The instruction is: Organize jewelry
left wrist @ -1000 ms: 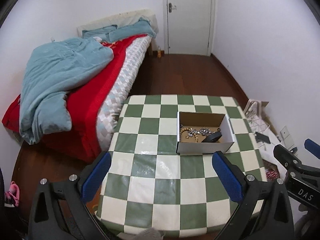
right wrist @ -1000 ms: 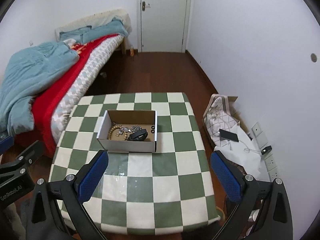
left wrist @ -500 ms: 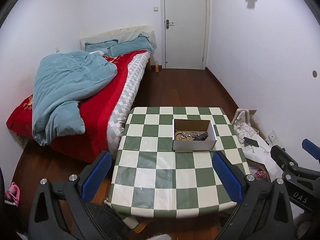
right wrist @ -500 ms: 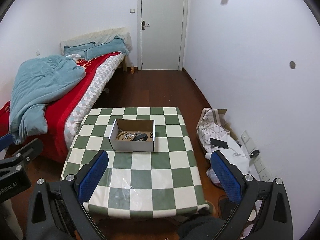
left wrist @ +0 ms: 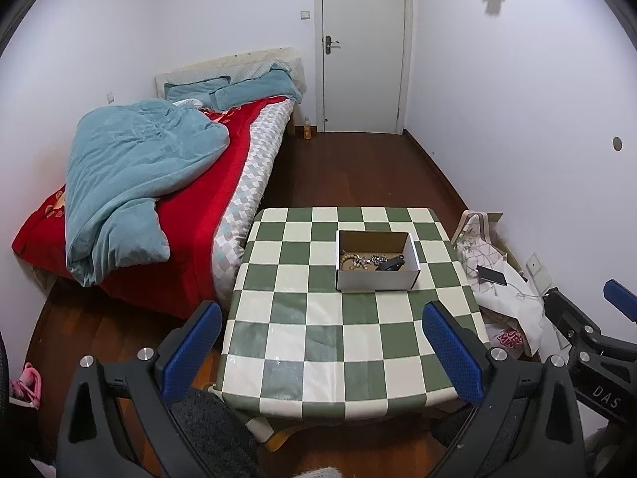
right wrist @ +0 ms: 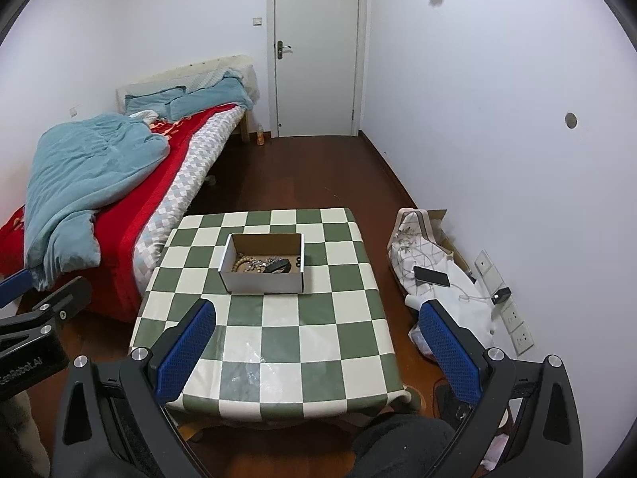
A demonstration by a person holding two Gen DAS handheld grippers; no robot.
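A small open cardboard box with white outer walls (left wrist: 376, 261) sits on the green-and-white checkered table (left wrist: 318, 330), toward 12 o'clock from its centre. Inside lie a string of tan wooden beads (left wrist: 352, 259), a tangle of silvery jewelry (left wrist: 374, 257) and a dark flat object (left wrist: 392, 263) too small to identify; the box's near wall hides part of the floor. The left hand-held gripper (left wrist: 320, 352) hangs spread wide and empty, well apart from the box, its body cut off by the frame's lower edge. The right hand-held gripper (right wrist: 318, 350) is likewise spread and empty. A bed with a red cover and blue blanket (left wrist: 131, 183) lies at 9 o'clock of the table.
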